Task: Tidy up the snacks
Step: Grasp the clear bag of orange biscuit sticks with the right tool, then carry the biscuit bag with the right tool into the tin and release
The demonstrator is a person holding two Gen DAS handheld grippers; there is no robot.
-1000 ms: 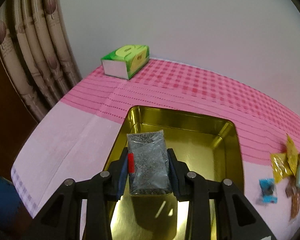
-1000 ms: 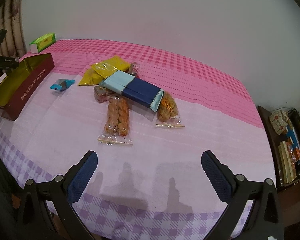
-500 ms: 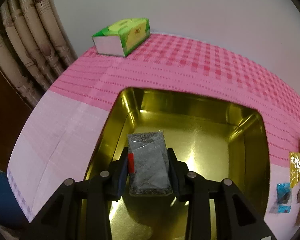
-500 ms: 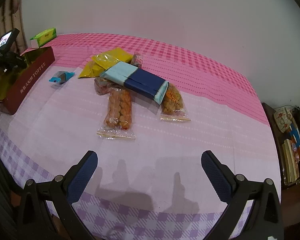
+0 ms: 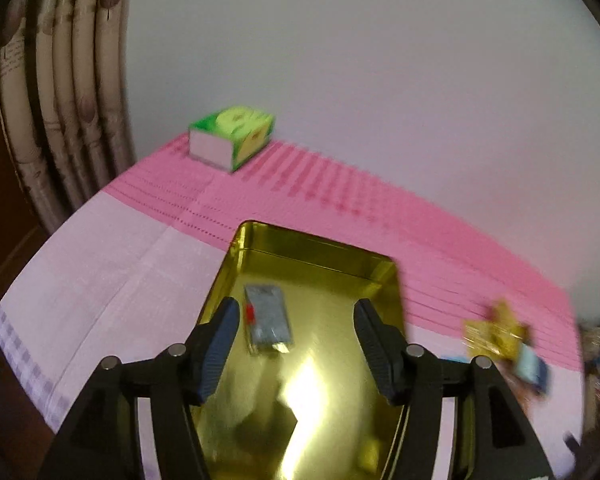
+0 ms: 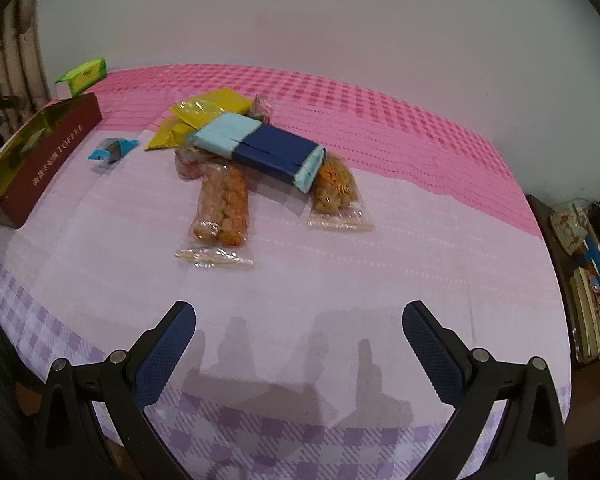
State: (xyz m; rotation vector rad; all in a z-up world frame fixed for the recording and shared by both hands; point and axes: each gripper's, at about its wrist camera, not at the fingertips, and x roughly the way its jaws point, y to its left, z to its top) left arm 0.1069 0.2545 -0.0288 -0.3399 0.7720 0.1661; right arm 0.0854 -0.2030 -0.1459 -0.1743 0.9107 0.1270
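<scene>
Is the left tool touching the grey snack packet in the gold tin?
Apart. The left wrist view shows the left tool open, its jaws having just opened; the grey packet lies in the tin, gold bottom visible between it and both pads.

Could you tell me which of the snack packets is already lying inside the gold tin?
The grey packet with the red mark; it lies alone on the tin floor, while the others remain on the tablecloth.
</scene>
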